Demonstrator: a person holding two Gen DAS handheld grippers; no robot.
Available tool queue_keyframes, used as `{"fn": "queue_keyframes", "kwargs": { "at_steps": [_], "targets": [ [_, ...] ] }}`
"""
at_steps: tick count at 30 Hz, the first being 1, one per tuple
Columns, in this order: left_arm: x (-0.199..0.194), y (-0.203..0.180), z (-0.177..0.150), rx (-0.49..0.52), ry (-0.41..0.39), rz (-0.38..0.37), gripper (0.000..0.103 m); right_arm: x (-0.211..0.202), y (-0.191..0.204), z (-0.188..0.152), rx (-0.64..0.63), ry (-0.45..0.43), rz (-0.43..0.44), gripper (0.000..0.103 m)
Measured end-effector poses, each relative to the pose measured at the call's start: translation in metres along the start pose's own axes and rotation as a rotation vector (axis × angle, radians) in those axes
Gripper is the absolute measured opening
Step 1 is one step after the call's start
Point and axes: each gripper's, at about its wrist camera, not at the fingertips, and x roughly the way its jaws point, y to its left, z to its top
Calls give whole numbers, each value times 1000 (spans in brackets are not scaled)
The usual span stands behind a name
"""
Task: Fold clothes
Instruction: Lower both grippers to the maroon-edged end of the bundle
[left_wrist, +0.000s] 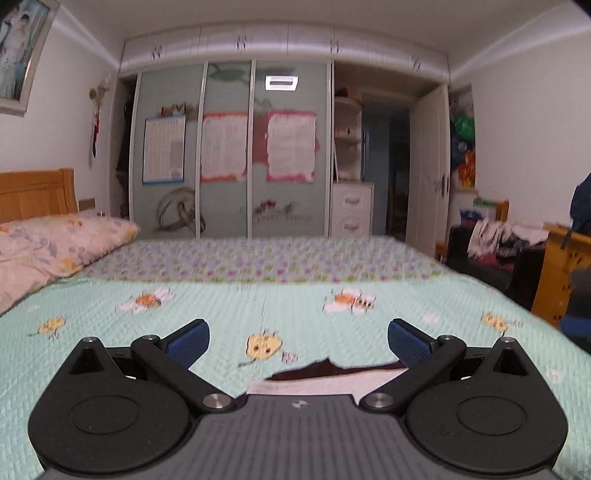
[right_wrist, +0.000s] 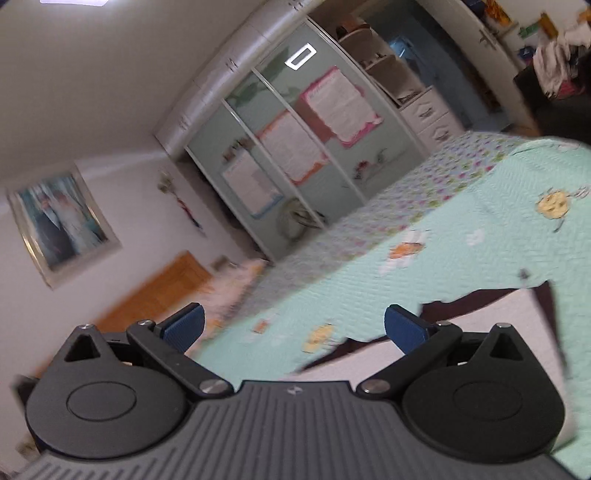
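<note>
A white garment with dark maroon trim lies flat on the mint quilted bedspread, just under the front of my left gripper. That gripper hovers above it, open, nothing between its blue pads. In the tilted right wrist view the same white and maroon garment spreads to the right on the bedspread. My right gripper stands open above its left edge, and its right pad overlaps the cloth in the image.
A floral pillow and a wooden headboard are at the left. A wardrobe with sliding doors stands beyond the bed. At the right sit a dark chair piled with clothes and a wooden cabinet.
</note>
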Motion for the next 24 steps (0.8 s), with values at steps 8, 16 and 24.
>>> {"fn": "queue_keyframes", "kwargs": {
  "at_steps": [8,16,24],
  "targets": [
    [-7,-16,0,88,41,90,103,8,-37,-8,131,64,-86,103],
    [67,54,-35,-130,395,36,102,8,-112,-8,333,115,-134,103],
    [159,148,-87,-499,679,-77,102,35,-207,3,414,255,-200,103]
  ]
}}
